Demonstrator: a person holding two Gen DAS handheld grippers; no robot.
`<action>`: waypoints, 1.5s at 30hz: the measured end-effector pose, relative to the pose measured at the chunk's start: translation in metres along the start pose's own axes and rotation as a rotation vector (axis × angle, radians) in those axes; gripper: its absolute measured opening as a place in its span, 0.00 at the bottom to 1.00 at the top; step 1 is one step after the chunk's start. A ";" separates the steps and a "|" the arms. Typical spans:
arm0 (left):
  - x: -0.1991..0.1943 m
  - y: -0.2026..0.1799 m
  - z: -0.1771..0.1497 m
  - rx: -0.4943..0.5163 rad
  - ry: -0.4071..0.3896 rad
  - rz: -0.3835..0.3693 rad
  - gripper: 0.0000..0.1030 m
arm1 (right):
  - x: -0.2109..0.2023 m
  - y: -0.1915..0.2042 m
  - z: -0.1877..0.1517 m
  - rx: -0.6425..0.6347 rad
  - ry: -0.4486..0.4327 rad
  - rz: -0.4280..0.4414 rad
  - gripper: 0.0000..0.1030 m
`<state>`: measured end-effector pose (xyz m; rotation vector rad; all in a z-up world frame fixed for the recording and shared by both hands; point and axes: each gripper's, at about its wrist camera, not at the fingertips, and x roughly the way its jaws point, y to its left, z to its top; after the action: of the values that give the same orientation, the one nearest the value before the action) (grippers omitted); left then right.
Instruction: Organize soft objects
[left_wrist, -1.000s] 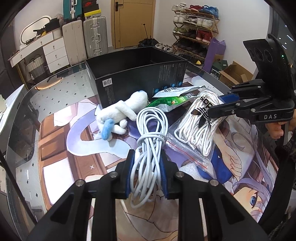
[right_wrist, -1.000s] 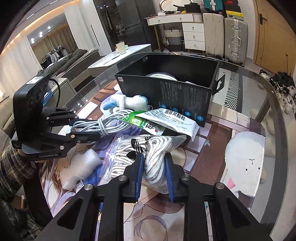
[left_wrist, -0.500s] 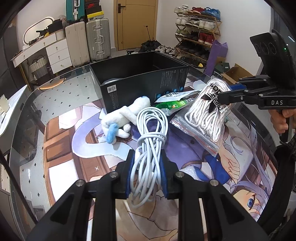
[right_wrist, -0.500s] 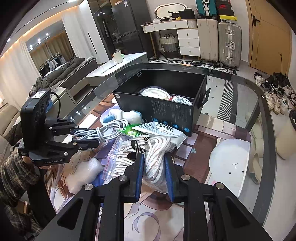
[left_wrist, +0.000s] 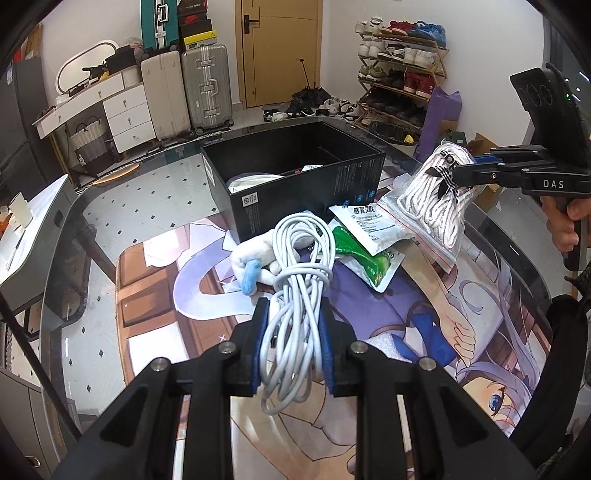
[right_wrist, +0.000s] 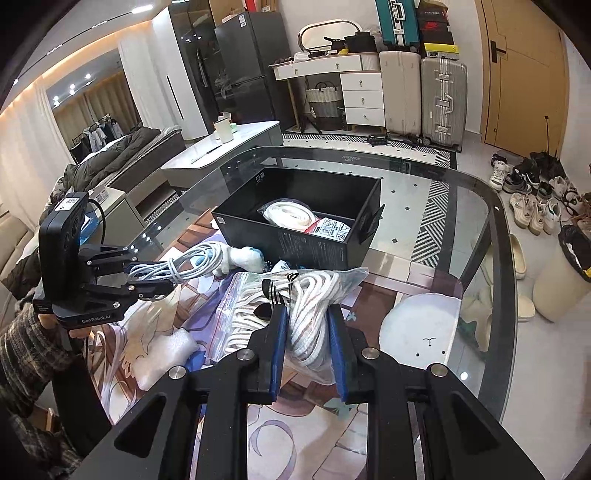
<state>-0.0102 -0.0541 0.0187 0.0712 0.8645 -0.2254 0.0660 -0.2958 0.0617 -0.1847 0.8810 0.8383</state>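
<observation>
Rope bag (left_wrist: 436, 199) higher over glass table (left_wrist: 147, 206)

Lifted higher off the mat (left_wrist: 424, 317): bag of rope (right_wrist: 310, 314), now hanging clear in the right gripper (right_wrist: 306, 332) toward 2 o'clock in the left view. Raised too: cable bundle (left_wrist: 295, 291) in the left gripper (left_wrist: 293, 339). Box (right_wrist: 321, 251) interior newly exposed at 12 o'clock, showing a white coil (right_wrist: 288, 216).
</observation>
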 end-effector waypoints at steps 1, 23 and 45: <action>-0.001 -0.001 0.001 0.002 -0.004 0.002 0.22 | -0.002 0.000 0.001 -0.002 -0.002 -0.002 0.21; -0.032 -0.007 0.029 0.056 -0.068 0.046 0.22 | -0.018 0.007 0.019 -0.008 -0.045 -0.005 0.21; -0.030 0.000 0.051 0.060 -0.086 0.060 0.22 | -0.014 0.008 0.039 -0.027 -0.049 -0.023 0.21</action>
<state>0.0092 -0.0565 0.0748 0.1422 0.7692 -0.1973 0.0786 -0.2803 0.0988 -0.1967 0.8210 0.8304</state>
